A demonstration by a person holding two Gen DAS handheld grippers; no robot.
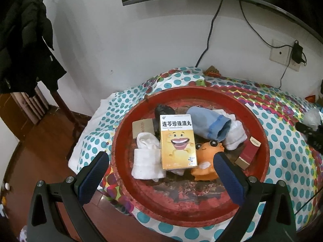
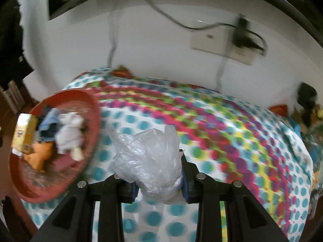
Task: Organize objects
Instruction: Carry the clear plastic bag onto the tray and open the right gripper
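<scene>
Plastic bag (image 2: 149,161) pinched in the right gripper (image 2: 160,183), up over the spotted cloth (image 2: 242,141).
One red tray (image 1: 260,141) beside it holds one yellow box (image 1: 177,141), one orange toy (image 1: 208,161), one blue sock (image 1: 208,123) and two white socks (image 1: 147,159); the left gripper (image 1: 161,177) hangs wide open and empty over the tray.

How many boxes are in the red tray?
3. The yellow box with the smiley face lies in the middle, a tan box at the back left, a dark red box at the right. Others may hide under the socks.
</scene>
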